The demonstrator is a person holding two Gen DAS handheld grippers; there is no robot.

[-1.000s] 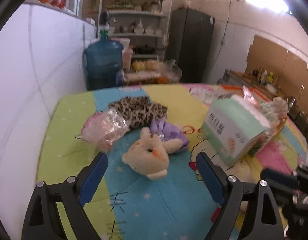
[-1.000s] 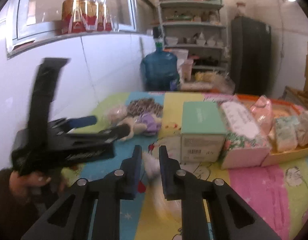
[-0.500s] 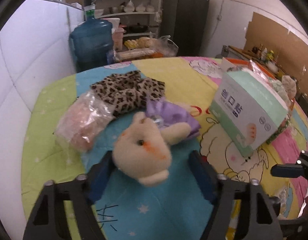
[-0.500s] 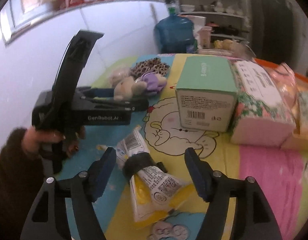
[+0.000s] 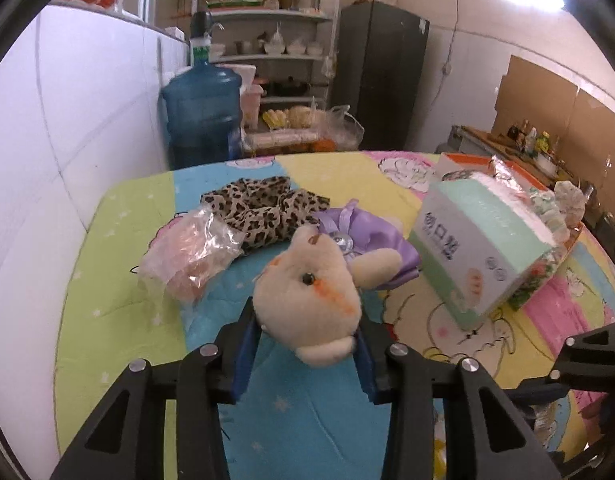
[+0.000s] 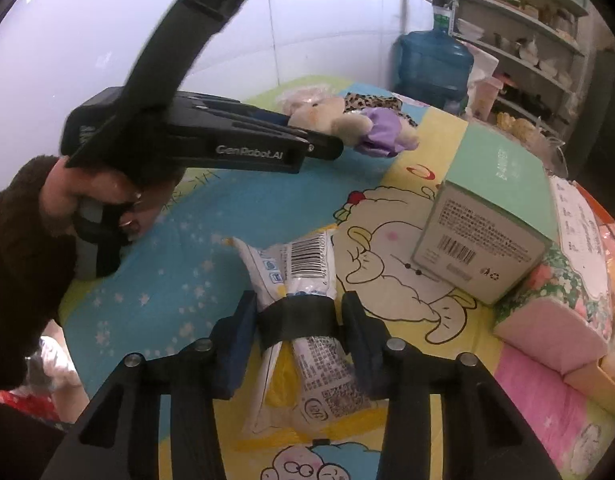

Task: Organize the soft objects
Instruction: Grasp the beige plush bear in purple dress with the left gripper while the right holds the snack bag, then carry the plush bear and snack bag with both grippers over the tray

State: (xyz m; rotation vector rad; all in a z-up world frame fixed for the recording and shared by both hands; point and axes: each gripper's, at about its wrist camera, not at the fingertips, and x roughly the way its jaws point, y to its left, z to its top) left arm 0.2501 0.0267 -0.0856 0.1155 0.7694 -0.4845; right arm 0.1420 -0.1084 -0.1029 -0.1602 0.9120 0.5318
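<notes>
A cream plush bear [image 5: 307, 292] in a purple dress [image 5: 371, 236] lies on the colourful table cover. Its head sits between the blue pads of my left gripper [image 5: 305, 316], whose jaws are closing and press on both sides of it. In the right wrist view the left gripper [image 6: 323, 148] reaches to the bear [image 6: 319, 114] from a person's hand [image 6: 91, 196]. My right gripper [image 6: 298, 300] straddles a white and yellow packet [image 6: 303, 264] tied with a black band [image 6: 297, 320]. Its jaws are closing and the pads touch the band's two ends.
A leopard-print cloth [image 5: 263, 208] and a clear bag of pink stuff [image 5: 191, 252] lie behind the bear. A mint green box [image 5: 479, 248] stands at the right, with a pink flowered pack [image 6: 555, 304] and an orange tray behind it. A blue water jug [image 5: 203, 116] and shelves stand past the table.
The left jaws went from wide open to closed in on the bear's head. The right gripper sank and rolled, opened over the packet, then narrowed onto its black band.
</notes>
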